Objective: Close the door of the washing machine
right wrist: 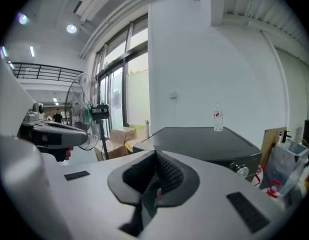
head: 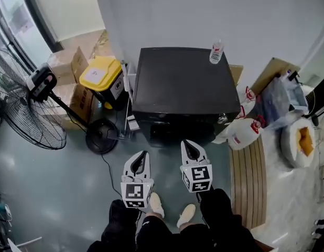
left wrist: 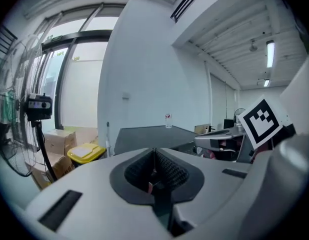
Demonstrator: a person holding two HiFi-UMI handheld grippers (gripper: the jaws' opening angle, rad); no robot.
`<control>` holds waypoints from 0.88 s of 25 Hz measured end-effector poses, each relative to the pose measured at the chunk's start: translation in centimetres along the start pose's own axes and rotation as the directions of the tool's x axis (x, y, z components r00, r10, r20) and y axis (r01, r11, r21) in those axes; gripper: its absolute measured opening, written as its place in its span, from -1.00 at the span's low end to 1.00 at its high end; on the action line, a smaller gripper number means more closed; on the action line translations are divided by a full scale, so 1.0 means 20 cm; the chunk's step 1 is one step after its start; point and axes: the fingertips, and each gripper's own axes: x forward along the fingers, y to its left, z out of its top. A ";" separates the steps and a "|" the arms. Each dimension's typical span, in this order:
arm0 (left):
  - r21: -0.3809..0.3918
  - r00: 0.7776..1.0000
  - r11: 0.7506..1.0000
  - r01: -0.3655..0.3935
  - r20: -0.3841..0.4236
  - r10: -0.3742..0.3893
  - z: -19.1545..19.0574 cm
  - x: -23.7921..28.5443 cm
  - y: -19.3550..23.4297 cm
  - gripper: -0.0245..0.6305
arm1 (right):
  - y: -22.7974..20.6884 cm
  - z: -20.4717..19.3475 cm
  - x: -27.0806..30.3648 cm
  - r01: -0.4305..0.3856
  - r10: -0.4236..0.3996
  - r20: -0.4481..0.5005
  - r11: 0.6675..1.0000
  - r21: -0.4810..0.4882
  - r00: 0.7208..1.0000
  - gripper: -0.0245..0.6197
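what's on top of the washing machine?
One clear bottle with a red label stands upright near the far right corner of the washing machine. The rest of its dark top looks bare. Nothing hides the top in the head view.

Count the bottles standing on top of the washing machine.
1. A clear bottle stands on the washing machine, near its far right corner. The whole top shows in the head view, so none is hidden.

Storage corner: washing machine, fan, cardboard boxes
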 end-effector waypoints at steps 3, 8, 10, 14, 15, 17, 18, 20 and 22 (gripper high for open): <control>0.026 0.999 1.000 0.006 0.032 -0.007 0.17 -0.12 -0.15 -0.83 | -0.06 0.15 -0.25 0.005 -0.004 0.044 1.000 -0.013 0.999 -0.87; 0.064 0.997 0.998 0.028 0.066 -0.032 0.37 -0.31 -0.42 -0.83 | -0.16 0.30 -0.66 0.023 -0.021 0.093 1.000 -0.018 0.995 -0.87; 0.069 0.996 0.997 0.035 0.073 -0.040 0.41 -0.38 -0.51 -0.83 | -0.19 0.34 -0.80 0.030 -0.027 0.109 0.999 -0.023 0.994 -0.87; 0.060 0.995 0.997 0.055 0.081 -0.060 0.45 -0.49 -0.69 -0.83 | -0.27 0.35 -1.05 0.041 -0.039 0.130 0.999 -0.015 0.991 -0.87; 0.059 0.995 0.997 0.059 0.082 -0.064 0.45 -0.51 -0.73 -0.83 | -0.28 0.35 -1.10 0.043 -0.041 0.133 0.999 -0.014 0.990 -0.87; 0.065 0.994 0.996 0.061 0.083 -0.066 0.45 -0.54 -0.80 -0.83 | -0.31 0.33 -1.19 0.047 -0.044 0.134 0.999 -0.017 0.990 -0.87; 0.068 0.994 0.996 0.062 0.081 -0.068 0.45 -0.56 -0.83 -0.83 | -0.32 0.31 -1.23 0.050 -0.048 0.132 0.999 -0.019 0.990 -0.87; 0.071 0.995 0.995 0.065 0.076 -0.071 0.43 -0.60 -0.90 -0.83 | -0.34 0.27 -1.30 0.054 -0.051 0.125 0.998 -0.022 0.991 -0.87; 0.074 0.995 0.995 0.065 0.072 -0.070 0.42 -0.64 -0.96 -0.83 | -0.34 0.23 -1.36 0.048 -0.045 0.118 0.998 -0.027 0.992 -0.87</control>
